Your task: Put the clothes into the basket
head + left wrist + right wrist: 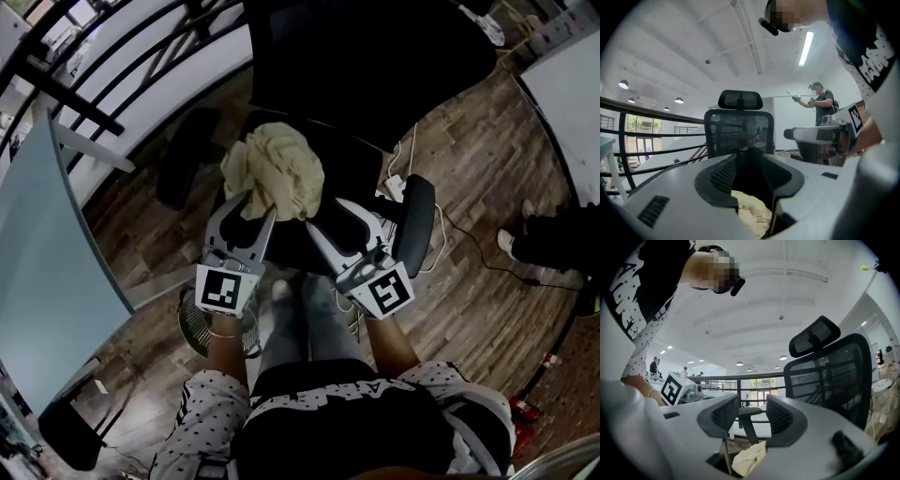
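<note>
Clothes bundle (277,169) sitting loose on black chair (366,66), my left tool (251,204) and right tool (328,214) both released, jaws gaping.

Equipment: the left claw (249,208) and right claw (326,214) have light grey moulded shells with curved jaws. The inner pads (723,172) are black with a fine dimpled grid. A black slotted vent (654,211) is set in the left shell. Each unit carries a white cube, the left cube (225,289) and right cube (387,292), printed with black square markers.

Clothing: a black top (328,422) with white lettering, white sleeves (202,412) with small black dots, and blue-grey jeans (305,323). A thin bracelet (225,333) is on the left wrist.
</note>
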Demonstrator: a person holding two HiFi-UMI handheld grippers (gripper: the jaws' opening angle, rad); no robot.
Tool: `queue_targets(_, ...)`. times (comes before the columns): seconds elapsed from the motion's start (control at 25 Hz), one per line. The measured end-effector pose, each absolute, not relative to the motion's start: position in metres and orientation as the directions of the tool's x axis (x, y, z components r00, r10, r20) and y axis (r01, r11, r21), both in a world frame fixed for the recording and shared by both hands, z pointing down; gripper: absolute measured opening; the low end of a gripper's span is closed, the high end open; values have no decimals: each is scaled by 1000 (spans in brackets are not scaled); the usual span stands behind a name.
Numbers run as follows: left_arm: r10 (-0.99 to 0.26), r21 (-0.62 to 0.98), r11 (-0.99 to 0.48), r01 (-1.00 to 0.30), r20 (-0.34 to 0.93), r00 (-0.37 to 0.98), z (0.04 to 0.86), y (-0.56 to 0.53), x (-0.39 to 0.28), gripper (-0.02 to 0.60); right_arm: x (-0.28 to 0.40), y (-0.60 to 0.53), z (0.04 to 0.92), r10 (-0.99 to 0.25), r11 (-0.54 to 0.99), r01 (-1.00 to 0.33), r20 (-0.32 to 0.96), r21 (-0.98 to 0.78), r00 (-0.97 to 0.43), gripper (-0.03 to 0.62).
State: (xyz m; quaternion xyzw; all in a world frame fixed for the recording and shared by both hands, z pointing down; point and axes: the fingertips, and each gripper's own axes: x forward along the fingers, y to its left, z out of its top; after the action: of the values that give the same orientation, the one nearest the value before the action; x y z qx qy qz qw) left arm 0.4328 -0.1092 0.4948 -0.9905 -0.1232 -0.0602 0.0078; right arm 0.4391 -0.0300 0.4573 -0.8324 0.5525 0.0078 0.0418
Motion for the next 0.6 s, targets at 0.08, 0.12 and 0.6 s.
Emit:
queue_targets(0.08,236,-19,-970,241,133,962,510,-110,438,160,447,-33,473,-918,-388,-919,-59,-70,392,166)
queue_targets(0.12,230,-21,-972,235,139,963,517,-112,440,161,453,-34,481,-916,-392,-917,-57,-75,397,166)
queue_targets(0.6,149,-32,-986,161,229,962,614,-151,451,170,500,-48,576,-941,-336,-942,31,16,336,192)
